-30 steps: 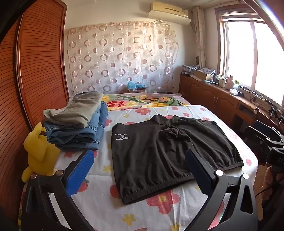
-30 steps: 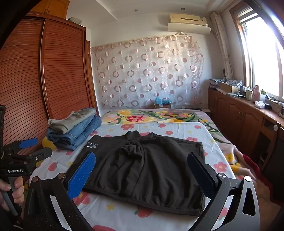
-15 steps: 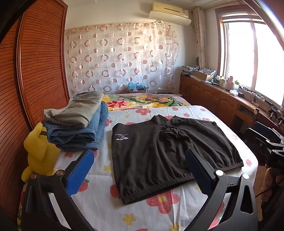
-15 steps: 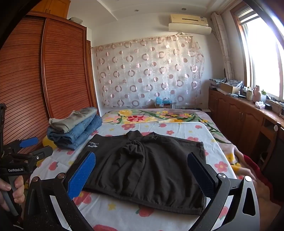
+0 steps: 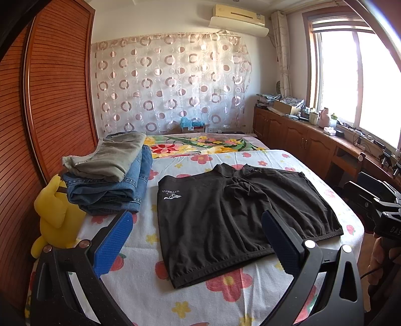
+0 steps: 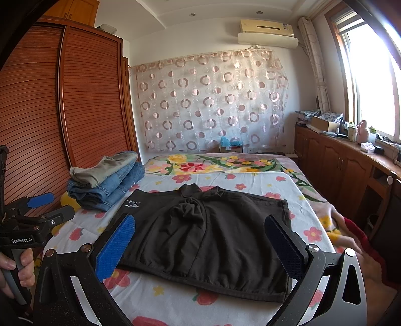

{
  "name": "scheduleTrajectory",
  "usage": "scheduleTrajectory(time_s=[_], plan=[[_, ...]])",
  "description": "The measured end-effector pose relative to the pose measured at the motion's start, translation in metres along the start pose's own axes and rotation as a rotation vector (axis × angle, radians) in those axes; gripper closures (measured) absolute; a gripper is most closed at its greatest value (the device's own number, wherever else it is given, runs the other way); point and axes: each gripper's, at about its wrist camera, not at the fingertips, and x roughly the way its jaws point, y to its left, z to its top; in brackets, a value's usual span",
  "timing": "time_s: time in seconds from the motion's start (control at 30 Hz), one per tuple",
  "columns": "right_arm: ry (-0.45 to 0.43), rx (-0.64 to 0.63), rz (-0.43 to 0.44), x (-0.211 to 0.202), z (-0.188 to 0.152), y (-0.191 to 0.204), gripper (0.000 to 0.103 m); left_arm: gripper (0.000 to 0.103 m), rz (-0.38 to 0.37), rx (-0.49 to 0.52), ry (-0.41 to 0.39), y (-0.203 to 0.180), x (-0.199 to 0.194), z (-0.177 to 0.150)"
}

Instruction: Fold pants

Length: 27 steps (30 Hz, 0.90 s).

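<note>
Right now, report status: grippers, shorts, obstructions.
Left gripper open, right gripper open, both empty, short of the bed. Black shorts spread flat, unfolded. Folded pile, jeans under khaki pants, beside the shorts, apart from them.

We are in a bedroom in someone's home. We see a big bed [image 5: 250,296] with a flower sheet on it. A tall wooden wardrobe [image 6: 82,105] stands on one side. A curtain [image 6: 213,105] with round rings hangs on the far wall, and an air conditioner [image 5: 238,18] sits high above it. Sun comes in through a window [image 5: 351,75]. Under the window runs a row of low wooden cabinets [image 5: 300,140] with small things on top. A yellow soft toy [image 5: 55,218] sits by the bed, next to a pile of folded clothes [image 5: 110,173].
</note>
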Motion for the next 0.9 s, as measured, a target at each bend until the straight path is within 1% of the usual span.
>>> scheduleTrajectory(time_s=[0.9], plan=[[-0.001, 0.002, 0.002, 0.0003, 0.0002, 0.0015, 0.0, 0.0, 0.001, 0.002, -0.008, 0.0013, -0.0047, 0.0028]])
